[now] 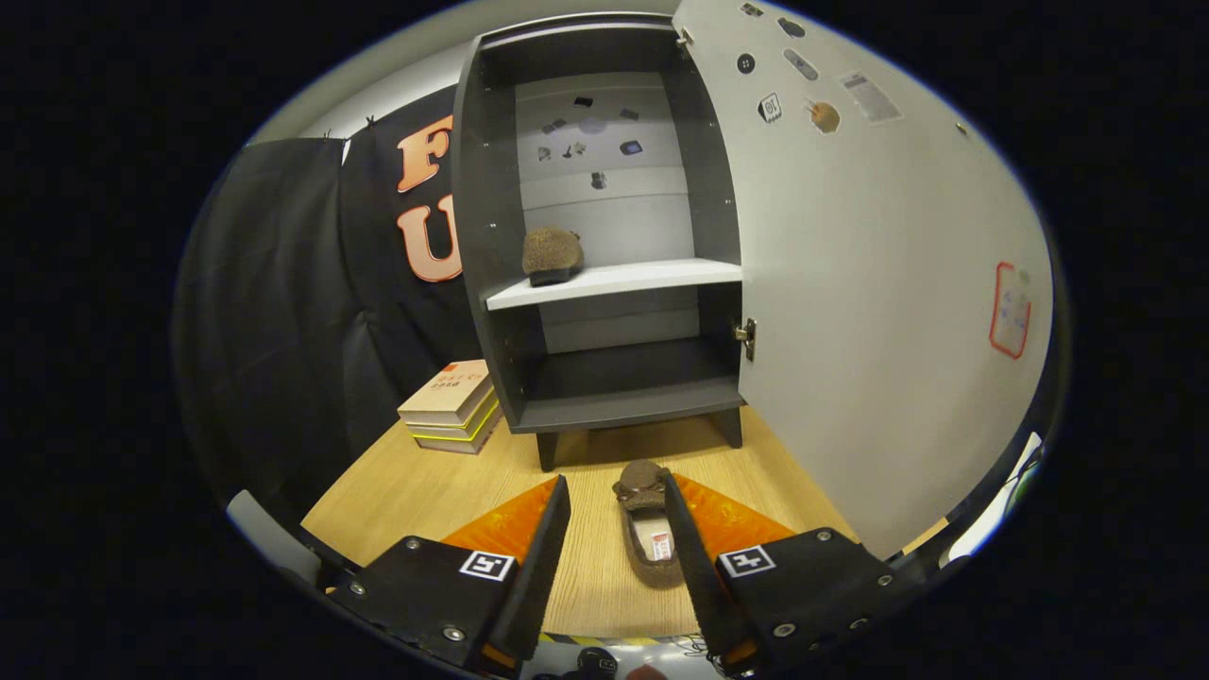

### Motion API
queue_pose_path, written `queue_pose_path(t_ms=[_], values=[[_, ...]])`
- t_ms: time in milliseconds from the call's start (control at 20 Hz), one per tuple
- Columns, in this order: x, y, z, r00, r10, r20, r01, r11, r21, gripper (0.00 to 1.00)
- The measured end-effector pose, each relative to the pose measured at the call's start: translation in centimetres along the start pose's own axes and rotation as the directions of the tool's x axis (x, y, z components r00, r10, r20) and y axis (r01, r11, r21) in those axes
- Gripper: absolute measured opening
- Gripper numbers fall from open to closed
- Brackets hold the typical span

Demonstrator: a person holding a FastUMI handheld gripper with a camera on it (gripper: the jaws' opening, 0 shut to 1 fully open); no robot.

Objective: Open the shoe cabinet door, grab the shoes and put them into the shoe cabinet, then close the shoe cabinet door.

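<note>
Gripper view shows you stacked books [451, 404] at the worktop's [406, 491] left edge, then the shoe cabinet [604, 378], one shoe [552, 255] on its shelf [614, 280]. Your tongs [616, 496] gape wide, unloaded; the second shoe [650, 534] lies between them, against the right finger. Rightmost, the door [878, 283] stands open.

Gripper [616, 501] is hovering over the floor [416, 491], fingers spread, a shoe [650, 538] lying between them near the right finger. Cabinet [604, 236] is standing beyond, door [878, 283] swung open, second shoe [551, 255] sitting at the shelf's [642, 279] left end.
</note>
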State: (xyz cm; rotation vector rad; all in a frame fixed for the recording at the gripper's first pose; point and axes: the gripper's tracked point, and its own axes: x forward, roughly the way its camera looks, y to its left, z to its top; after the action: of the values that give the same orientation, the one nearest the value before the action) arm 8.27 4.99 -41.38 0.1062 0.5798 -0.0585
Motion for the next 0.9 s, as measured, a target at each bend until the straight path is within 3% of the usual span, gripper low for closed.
queue_pose_path(t_ms=[400,650,900], values=[[7.5,1.2,-4.6,0.991,0.057,-0.119,-0.053,0.998,0.036,0.74],[10.5,1.0,-7.3,0.986,0.052,-0.159,-0.055,0.998,-0.013,0.82],[12.9,0.5,-10.0,0.976,0.052,-0.213,-0.060,0.998,-0.028,0.83]])
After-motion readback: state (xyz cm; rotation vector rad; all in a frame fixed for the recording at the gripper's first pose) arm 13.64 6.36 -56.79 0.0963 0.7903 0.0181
